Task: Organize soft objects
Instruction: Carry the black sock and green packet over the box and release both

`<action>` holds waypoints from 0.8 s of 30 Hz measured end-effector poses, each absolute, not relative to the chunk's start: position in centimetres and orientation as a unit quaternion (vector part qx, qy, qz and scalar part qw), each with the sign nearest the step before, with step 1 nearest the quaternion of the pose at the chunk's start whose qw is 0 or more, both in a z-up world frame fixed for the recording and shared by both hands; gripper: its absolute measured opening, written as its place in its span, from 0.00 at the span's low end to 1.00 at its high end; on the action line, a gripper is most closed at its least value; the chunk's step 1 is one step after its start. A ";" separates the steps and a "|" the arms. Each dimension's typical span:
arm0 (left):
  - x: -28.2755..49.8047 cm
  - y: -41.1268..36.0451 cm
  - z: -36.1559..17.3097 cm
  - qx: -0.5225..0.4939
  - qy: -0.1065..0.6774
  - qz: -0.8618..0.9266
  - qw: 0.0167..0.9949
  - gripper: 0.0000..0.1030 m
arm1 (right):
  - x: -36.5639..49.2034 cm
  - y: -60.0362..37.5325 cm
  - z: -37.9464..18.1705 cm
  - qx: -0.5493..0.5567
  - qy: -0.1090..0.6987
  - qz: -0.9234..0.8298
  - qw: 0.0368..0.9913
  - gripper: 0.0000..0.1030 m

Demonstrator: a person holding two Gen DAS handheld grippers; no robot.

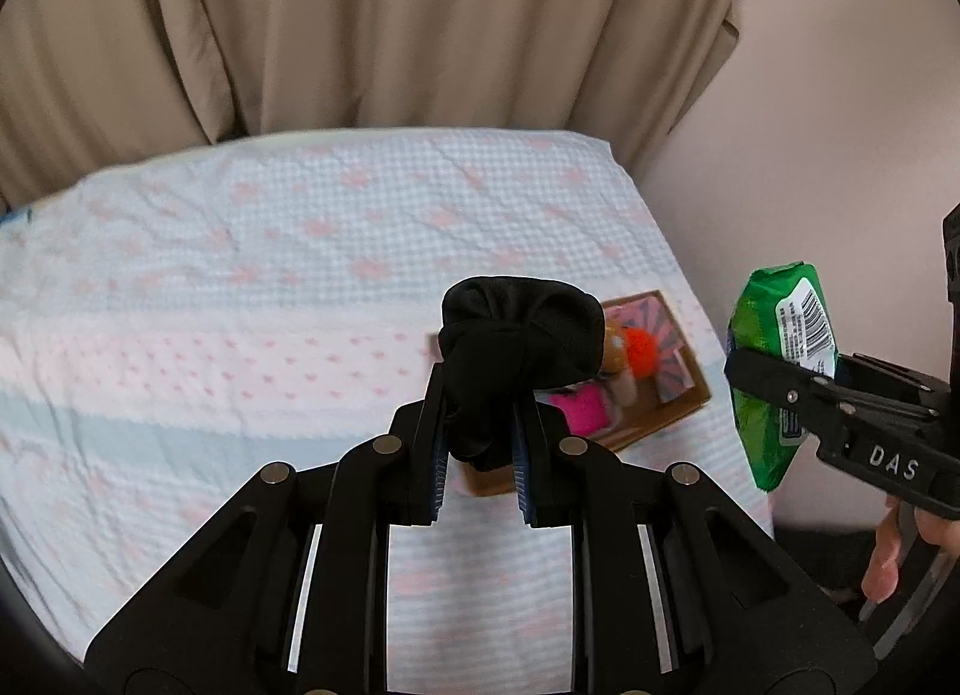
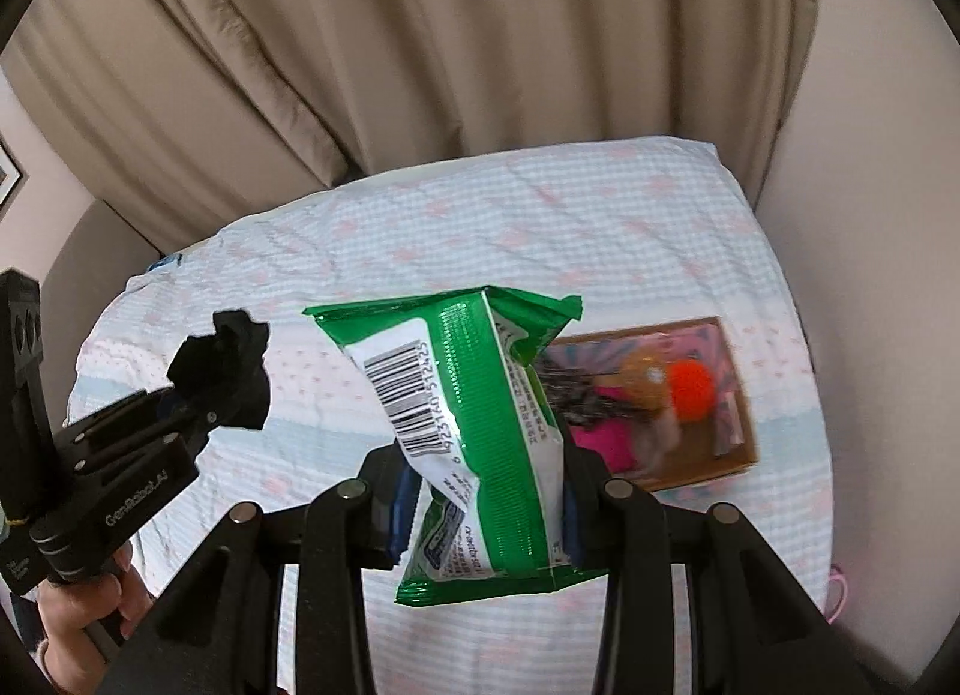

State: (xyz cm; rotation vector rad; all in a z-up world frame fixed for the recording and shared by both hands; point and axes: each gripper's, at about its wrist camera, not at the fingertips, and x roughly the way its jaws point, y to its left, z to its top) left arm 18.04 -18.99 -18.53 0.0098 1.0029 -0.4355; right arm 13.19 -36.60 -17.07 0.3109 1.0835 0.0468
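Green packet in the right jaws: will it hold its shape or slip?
The green packet looks soft: it buckles where the right gripper pinches it. Its glossy film may slide. It hangs without sagging much, so it is probably light.

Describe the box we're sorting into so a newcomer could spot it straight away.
Start at the bed with the pale blue and pink patterned sheet, under the beige curtain. Near its right edge, close to the wall, lies a shallow brown cardboard box. It alone holds toys: an orange pompom and something bright pink.
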 end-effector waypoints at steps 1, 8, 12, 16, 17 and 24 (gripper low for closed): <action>17.9 -20.0 -18.9 0.004 0.480 -0.204 0.853 0.15 | 13.2 -37.6 -17.4 0.148 0.515 0.021 0.844 0.34; 19.0 -26.6 -23.3 0.004 0.514 -0.189 0.837 0.15 | 14.2 -44.8 -22.3 0.165 0.535 0.010 0.829 0.34; 20.2 -29.2 -26.7 0.009 0.529 -0.174 0.830 0.15 | 15.3 -47.0 -25.9 0.163 0.547 0.009 0.821 0.34; 21.2 -30.9 -30.6 0.015 0.549 -0.153 0.821 0.15 | 15.9 -48.3 -29.2 0.171 0.548 0.007 0.819 0.34; 21.5 -31.1 -31.5 0.016 0.553 -0.148 0.820 0.15 | 16.0 -48.5 -30.0 0.173 0.547 0.008 0.819 0.34; 22.4 -31.9 -37.6 0.034 0.575 -0.126 0.807 0.15 | 16.8 -48.2 -35.9 0.180 0.560 0.016 0.809 0.34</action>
